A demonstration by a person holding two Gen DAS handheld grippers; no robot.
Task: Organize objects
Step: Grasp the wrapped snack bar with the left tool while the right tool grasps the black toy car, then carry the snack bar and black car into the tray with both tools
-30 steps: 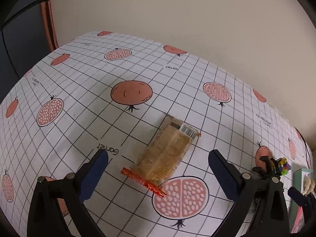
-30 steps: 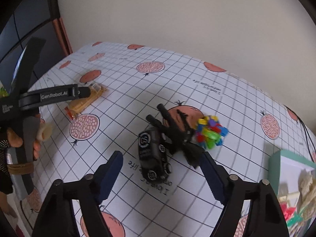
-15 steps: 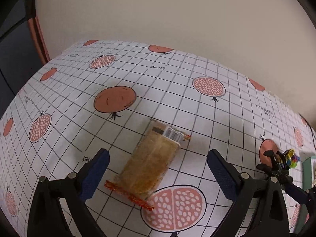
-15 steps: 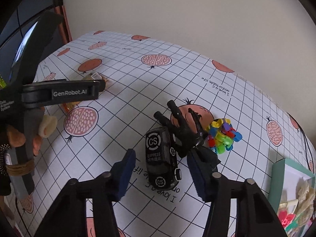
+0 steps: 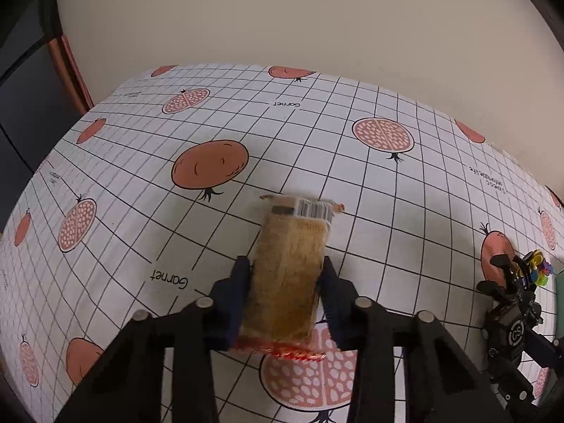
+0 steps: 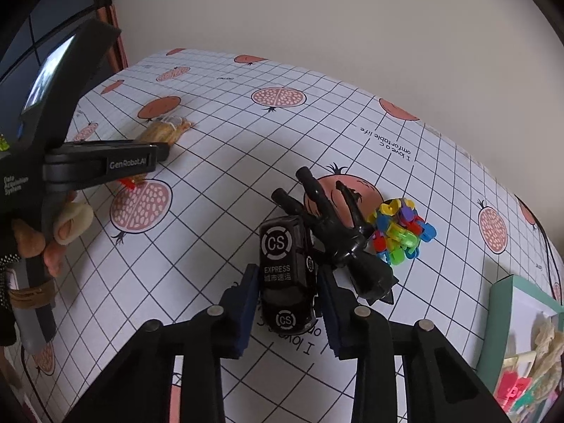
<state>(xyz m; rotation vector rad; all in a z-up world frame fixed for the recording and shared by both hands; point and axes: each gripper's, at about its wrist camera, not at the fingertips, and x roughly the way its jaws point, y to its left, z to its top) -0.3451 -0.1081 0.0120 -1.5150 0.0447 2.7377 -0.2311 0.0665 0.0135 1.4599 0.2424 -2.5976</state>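
At lower centre of each wrist view, a claw is clenched on its load. The left claw (image 5: 286,292) grips the cracker packet (image 5: 290,275), whose long axis runs straight ahead along the fingers, barcode end farthest. The right claw (image 6: 286,299) grips the black toy car (image 6: 286,275), likewise lengthwise; beyond it lie a black plastic hand (image 6: 338,232) and coloured clips (image 6: 400,231) on the desk (image 6: 218,218).

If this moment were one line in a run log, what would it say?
left gripper: shut on cracker packet | right gripper: shut on toy car | both on table | box: right
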